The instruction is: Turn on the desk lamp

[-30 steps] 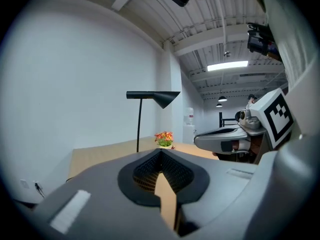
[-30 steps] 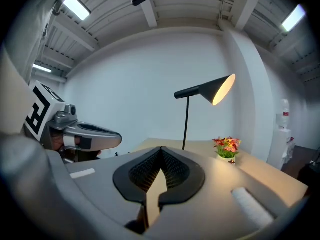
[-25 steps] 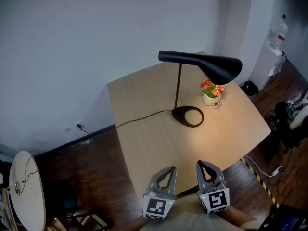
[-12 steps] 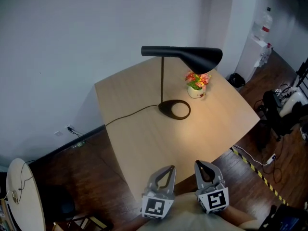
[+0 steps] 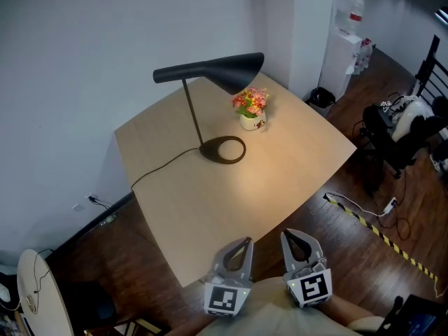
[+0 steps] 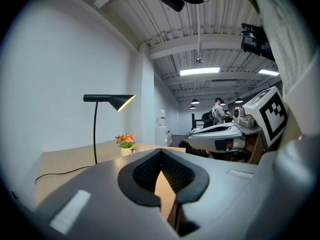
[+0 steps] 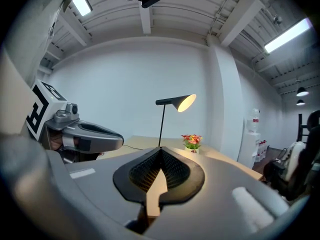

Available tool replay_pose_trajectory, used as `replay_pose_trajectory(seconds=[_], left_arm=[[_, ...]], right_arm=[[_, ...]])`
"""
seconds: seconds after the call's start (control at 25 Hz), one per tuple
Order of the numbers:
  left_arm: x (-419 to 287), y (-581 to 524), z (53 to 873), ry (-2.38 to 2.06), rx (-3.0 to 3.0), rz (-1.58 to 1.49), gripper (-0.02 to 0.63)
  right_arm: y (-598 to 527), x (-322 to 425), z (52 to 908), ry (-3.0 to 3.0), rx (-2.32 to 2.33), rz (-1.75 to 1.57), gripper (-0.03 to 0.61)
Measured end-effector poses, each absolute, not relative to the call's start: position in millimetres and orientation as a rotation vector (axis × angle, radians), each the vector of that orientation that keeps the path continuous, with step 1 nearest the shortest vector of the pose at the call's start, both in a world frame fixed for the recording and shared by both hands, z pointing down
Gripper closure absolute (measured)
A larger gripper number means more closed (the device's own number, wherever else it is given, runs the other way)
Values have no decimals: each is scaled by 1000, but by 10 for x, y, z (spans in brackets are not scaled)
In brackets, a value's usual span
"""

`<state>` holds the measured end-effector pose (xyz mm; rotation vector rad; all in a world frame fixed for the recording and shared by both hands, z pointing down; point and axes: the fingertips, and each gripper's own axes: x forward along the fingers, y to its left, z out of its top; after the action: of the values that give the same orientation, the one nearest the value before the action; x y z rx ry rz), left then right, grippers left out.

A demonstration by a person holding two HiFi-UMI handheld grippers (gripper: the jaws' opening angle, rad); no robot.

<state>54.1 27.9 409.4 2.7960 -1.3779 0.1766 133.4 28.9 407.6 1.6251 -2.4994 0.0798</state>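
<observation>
Head view: a lit black desk lamp [image 5: 222, 69] stands on the far side of the wooden surface [image 5: 294, 163], well apart from both tools at the near edge.
Its ring base rests flat, the thin stem rises from it, and the long shade reaches right over a small pot of flowers [image 5: 250, 112] just beside the base; a warm pool of light lies on the wood under the shade, and the right gripper view shows the shade's mouth glowing; the black cord [image 5: 158, 168] runs left from the base and off the surface's left edge; the left tool [image 5: 244, 243] and right tool [image 5: 289, 236] sit side by side, near each other, pointing toward the lamp; each has its jaws closed tip to tip with nothing between them; a white water dispenser [image 5: 346, 47] stands against the far right wall.
</observation>
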Motion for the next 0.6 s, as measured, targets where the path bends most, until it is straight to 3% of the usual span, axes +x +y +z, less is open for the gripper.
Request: replay_pose_trajectory(seconds=[0.6], left_arm=[[1567, 1346, 4172, -1414, 2687, 307, 615]], right_arm=[[1286, 2353, 4287, -2588, 1555, 168, 579]])
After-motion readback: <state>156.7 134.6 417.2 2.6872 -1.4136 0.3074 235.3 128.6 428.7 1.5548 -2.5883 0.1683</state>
